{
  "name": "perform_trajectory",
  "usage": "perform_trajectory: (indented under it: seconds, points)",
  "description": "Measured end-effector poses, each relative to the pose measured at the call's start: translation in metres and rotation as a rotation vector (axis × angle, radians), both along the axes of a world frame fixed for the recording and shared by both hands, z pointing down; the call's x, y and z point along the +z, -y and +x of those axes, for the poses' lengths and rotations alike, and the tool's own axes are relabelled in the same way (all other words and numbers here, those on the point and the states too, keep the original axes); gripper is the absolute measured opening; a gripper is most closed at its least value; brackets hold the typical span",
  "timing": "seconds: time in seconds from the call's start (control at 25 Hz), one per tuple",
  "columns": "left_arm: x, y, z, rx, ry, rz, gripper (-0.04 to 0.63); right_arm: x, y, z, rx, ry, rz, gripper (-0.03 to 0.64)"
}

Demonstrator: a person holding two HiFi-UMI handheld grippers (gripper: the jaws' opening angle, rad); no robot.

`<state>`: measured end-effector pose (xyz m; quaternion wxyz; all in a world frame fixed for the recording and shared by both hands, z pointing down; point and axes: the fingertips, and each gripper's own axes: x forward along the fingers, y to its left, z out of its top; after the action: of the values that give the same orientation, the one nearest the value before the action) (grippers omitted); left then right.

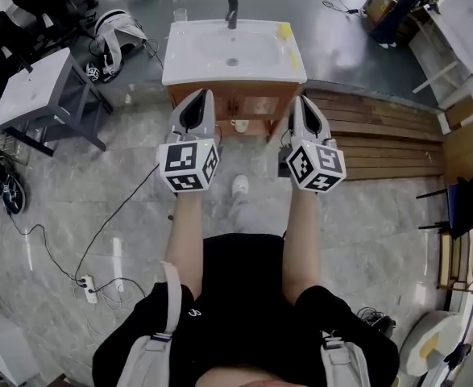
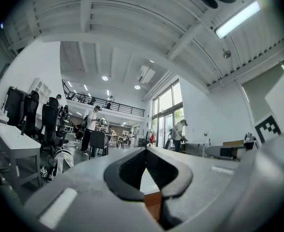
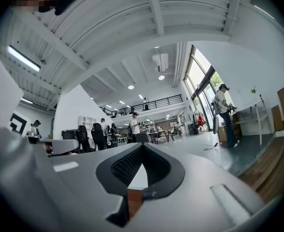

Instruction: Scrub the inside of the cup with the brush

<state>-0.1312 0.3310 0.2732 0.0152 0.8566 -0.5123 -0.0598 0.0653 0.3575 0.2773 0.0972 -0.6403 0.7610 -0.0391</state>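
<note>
The left tongs [image 1: 205, 93] and right tongs [image 1: 300, 98], both clenched and empty, should be opened and carried level to the sink [image 1: 189, 64], where the cup [image 1: 180, 14] stands at the far left corner.

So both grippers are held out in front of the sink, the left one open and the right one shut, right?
Not quite: the left gripper is shut too; the left gripper view shows its jaws meeting at the tips, nothing between them. Both are held out in front of the sink, and the right gripper is shut.
</note>
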Motion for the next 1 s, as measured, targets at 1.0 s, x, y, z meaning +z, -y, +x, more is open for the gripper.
perform_trajectory:
  seconds: [1.0]
  points:
    - [0.035, 0.238, 0.000, -0.164, 0.097, -0.100, -0.002, 0.036, 0.289, -0.008, -0.218, 0.098, -0.105, -0.002]
